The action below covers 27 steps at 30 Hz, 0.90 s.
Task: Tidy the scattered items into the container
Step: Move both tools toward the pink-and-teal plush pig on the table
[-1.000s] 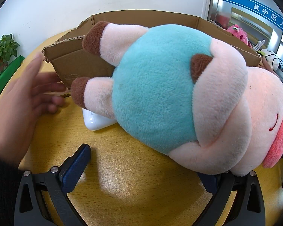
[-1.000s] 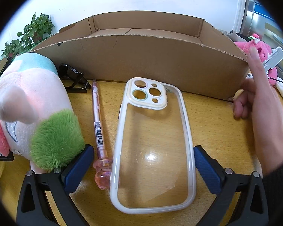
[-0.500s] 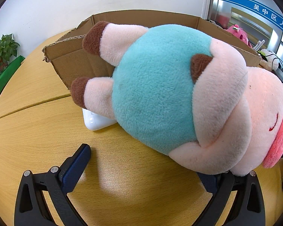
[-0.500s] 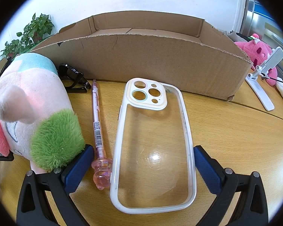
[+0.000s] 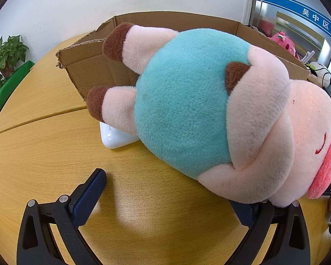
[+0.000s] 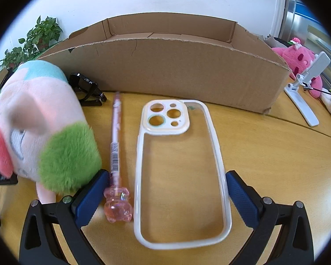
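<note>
1. While the left gripper (image 5: pixel 167 201) stands spread wide over the smooth wooden table (image 5: pixel 33 154), grasping nothing, a fuzzy plush pig (image 5: pixel 198 110) with a teal body lies on its side, its arm over the right finger. A glossy white rounded block (image 5: pixel 114 139) peeks from under it, before the corrugated cardboard box (image 5: pixel 90 75).

2. Equally released, the right gripper (image 6: pixel 163 194) straddles a clear, white-rimmed phone case (image 6: pixel 181 172) lying flat beside a pink pen (image 6: pixel 115 154) with a translucent bear-shaped cap; black sunglasses (image 6: pixel 86 88) sit against the box wall.
</note>
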Available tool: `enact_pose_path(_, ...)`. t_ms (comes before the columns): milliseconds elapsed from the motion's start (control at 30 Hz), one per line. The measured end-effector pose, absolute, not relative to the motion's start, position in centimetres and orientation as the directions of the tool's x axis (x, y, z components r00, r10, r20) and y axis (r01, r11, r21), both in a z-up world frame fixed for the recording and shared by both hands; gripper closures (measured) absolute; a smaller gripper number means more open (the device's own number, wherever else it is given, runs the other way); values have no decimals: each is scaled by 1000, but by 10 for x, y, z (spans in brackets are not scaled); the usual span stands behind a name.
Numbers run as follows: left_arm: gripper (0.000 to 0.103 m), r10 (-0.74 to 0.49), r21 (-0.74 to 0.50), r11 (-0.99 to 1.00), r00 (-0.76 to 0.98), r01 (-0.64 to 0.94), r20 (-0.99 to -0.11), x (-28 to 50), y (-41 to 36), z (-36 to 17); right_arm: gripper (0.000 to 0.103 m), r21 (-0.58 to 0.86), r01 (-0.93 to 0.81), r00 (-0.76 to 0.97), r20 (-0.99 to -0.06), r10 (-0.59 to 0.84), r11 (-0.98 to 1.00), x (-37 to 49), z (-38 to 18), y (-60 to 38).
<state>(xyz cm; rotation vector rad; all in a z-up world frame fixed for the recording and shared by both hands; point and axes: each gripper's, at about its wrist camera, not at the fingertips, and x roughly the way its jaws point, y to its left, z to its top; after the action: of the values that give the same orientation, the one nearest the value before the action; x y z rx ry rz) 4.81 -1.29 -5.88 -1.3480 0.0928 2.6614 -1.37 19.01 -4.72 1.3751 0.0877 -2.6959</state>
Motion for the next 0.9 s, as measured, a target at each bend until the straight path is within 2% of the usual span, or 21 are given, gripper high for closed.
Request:
enact_pose_path(333,0,111,-15,-986,-582,-167,-805,48,-13,-59,0,34,194,-510,-850,-131,-980,22,-51,215)
enact_pose_path(433,0,111,-15,-986,-582,-167,-805,48,-12,-59,0,20,149,-519,-850,-95,-989,35,-52,224)
enact_pose_path(633,0,112,-16,-986,-582,-167,-805,49,-12,-57,0,2,171,-540,-836,-96,-985,54,-54,223)
enact_pose_path(900,0,111,-15,-986,-582,-167,-805,49,-12,-57,0,3,163,-498,-863,-85,-987,43,-53,217)
